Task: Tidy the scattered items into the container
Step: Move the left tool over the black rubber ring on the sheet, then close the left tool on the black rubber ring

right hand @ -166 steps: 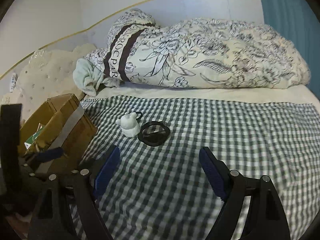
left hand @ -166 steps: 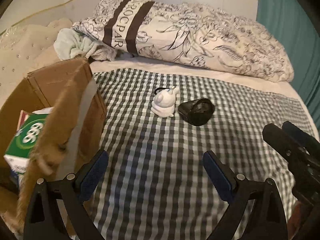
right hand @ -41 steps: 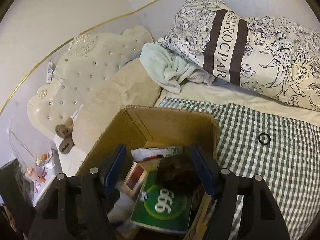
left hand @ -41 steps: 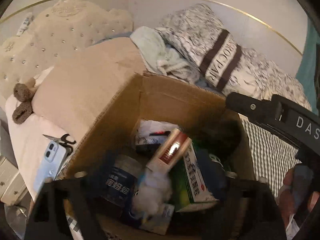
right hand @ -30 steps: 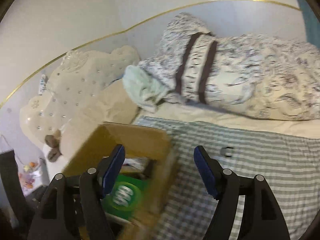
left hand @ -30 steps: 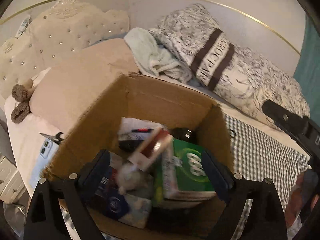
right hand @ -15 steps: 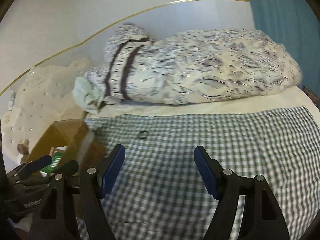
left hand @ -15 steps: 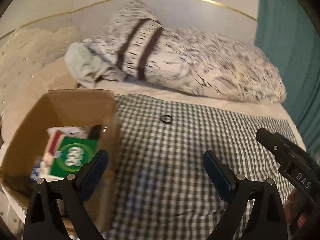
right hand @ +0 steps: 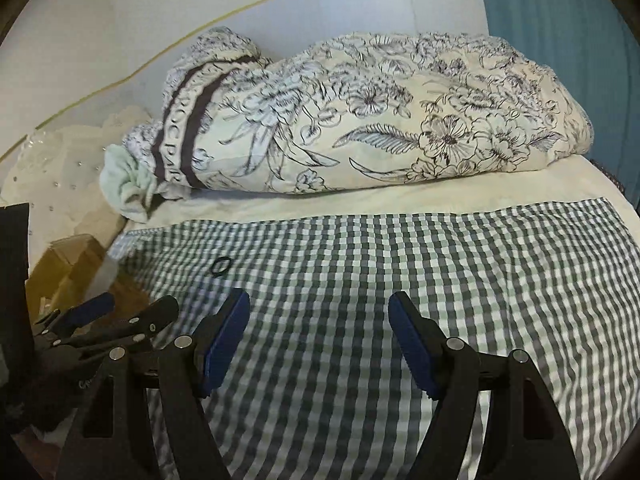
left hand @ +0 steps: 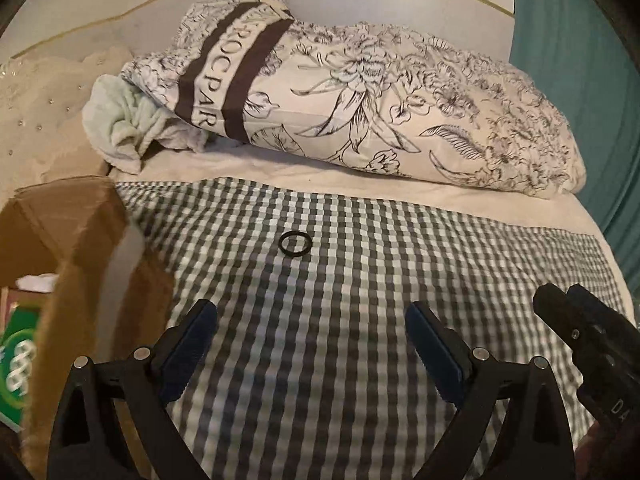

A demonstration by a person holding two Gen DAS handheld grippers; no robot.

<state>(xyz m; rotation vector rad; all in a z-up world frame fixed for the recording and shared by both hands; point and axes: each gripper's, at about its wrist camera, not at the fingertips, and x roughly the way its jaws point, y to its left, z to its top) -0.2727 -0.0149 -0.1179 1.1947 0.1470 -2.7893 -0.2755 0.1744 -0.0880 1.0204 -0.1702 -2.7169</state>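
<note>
Left wrist view: the left gripper (left hand: 312,344) hangs over the checked cloth (left hand: 360,320), its blue-padded jaws spread wide with nothing between them. A black ring (left hand: 295,244) lies flat on the cloth ahead of the jaws, apart from both pads. It is a thin, round, closed band, dark all round, with the checks showing through its centre. The cardboard box (left hand: 80,248) stands at the left edge of the cloth, open at the top, a strip of grey tape down its near wall. A green carton (left hand: 16,356) with white print sits inside it. A floral pillow (left hand: 360,96) with two dark stripes lies behind the cloth, and a pale green towel (left hand: 124,128) is bunched against its left end. Part of the right gripper (left hand: 592,340) shows at the right edge.

Right wrist view: the right gripper (right hand: 318,340) is likewise spread wide and empty above the cloth (right hand: 400,280). The ring (right hand: 221,266) lies far left of the jaws, near the box (right hand: 72,268). The left gripper (right hand: 120,312) shows low at left, beside the box.
</note>
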